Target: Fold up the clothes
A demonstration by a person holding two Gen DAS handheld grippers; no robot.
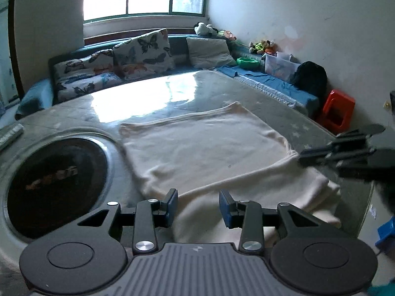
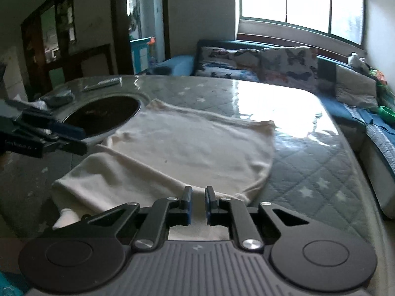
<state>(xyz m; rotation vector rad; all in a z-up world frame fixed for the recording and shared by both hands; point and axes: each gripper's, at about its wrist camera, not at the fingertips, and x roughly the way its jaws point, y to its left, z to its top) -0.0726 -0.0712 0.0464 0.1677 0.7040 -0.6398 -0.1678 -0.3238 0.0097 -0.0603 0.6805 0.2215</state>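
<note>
No legible text: lettering on the left tongs (image 2: 49, 135) and the dark round inset (image 1: 53, 172) is blurred.

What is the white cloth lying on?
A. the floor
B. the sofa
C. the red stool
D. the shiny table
D: the white cloth is spread flat on the shiny table, beside its dark round inset, while the sofa and red stool sit beyond the table's edge.

Quilted tabletop (image 1: 284, 103) under glossy cover; round dark inset (image 1: 56, 185). Butterfly cushions (image 1: 143, 54), red stool (image 1: 337, 113) behind.
</note>
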